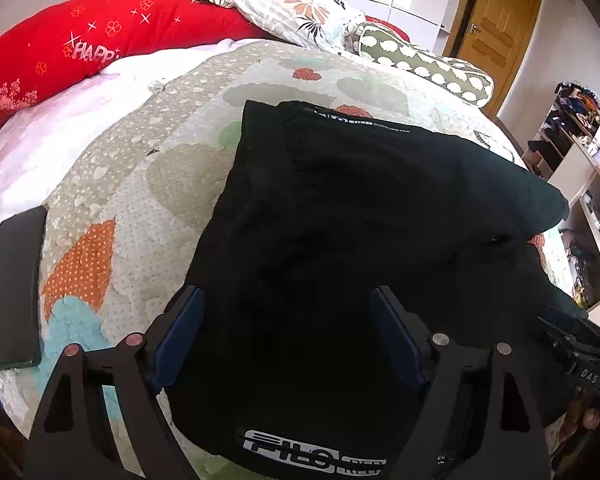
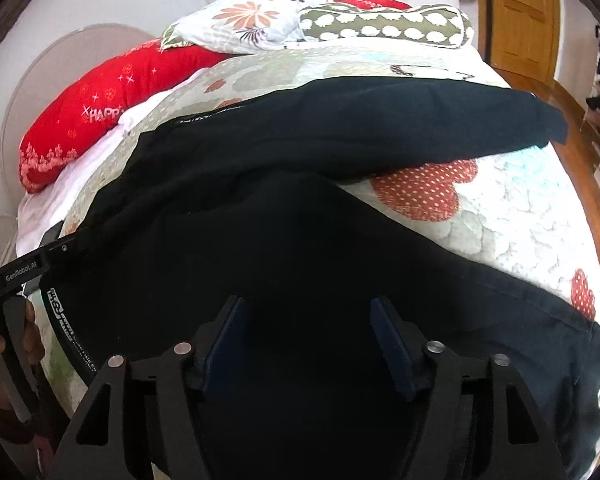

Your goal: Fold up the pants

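Lay spread on the patterned quilt (image 1: 112, 184) of the bed: black pants (image 1: 340, 220), partly folded, one layer doubled over toward the pillows. Hovered above the cloth with jaws apart and nothing pinched: left gripper (image 1: 288, 336). Likewise stood parted over the dark fabric, pads clear: right gripper (image 2: 306, 344).

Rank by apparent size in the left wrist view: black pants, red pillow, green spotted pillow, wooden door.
1. black pants, nearest the camera, so inflated
2. red pillow
3. green spotted pillow and wooden door: similar, not ranked
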A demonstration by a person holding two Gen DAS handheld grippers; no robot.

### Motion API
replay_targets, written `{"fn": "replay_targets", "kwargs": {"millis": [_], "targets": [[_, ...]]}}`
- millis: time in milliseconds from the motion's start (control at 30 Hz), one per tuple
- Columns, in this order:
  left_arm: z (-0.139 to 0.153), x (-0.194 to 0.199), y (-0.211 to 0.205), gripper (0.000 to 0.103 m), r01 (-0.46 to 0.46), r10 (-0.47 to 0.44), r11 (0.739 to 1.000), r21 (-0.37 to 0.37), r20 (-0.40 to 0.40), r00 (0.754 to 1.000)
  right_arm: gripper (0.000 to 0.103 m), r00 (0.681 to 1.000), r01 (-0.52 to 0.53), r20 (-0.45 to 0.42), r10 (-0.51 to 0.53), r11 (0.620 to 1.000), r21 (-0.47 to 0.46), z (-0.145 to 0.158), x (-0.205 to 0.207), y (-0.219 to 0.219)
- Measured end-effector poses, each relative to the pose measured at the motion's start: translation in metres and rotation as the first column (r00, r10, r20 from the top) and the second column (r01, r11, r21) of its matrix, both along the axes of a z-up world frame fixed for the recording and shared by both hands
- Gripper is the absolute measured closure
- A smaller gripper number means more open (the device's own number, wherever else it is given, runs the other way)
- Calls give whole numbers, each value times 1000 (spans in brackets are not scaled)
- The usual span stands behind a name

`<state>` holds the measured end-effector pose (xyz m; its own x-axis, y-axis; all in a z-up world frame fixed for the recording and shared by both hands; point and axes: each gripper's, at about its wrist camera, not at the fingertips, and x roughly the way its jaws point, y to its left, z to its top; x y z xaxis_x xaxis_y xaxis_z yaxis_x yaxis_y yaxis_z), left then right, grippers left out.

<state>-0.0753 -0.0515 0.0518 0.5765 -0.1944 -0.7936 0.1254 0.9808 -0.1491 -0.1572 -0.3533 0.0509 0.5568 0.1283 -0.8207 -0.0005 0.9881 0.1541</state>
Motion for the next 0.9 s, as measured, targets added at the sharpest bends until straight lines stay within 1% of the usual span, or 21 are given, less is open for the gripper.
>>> {"fn": "replay_targets", "kwargs": {"millis": [100,200,467,600,700,733,833,900], "targets": [[2,2,0,18,10,-10,1000,1,-1,1000,35,1000,-4,12,4,1000,27,7,2,-4],[4,5,1,18,18,-18,1000,8,7,1000,35,999,-4,35,3,1000,27,16,10,-8],[8,22,2,18,26,-26,999,38,19,999,35,997,-56,55,59,997,-49,32,47,-2],[10,31,3,18,31,-32,998,45,19,999,33,994,-76,68,80,995,-63,37,68,1],[12,44,5,18,47,-48,998,43,9,999,32,990,-108,82,116,990,-94,42,84,-1],[14,51,7,18,61,-61,998,34,-2,998,31,988,-120,86,131,986,-118,44,92,0],[20,76,9,18,103,-103,995,12,-9,995,26,978,-161,102,181,971,-177,48,113,-1],[23,96,9,18,124,-124,992,20,-8,992,24,973,-185,100,209,961,-203,49,132,-4]]}}
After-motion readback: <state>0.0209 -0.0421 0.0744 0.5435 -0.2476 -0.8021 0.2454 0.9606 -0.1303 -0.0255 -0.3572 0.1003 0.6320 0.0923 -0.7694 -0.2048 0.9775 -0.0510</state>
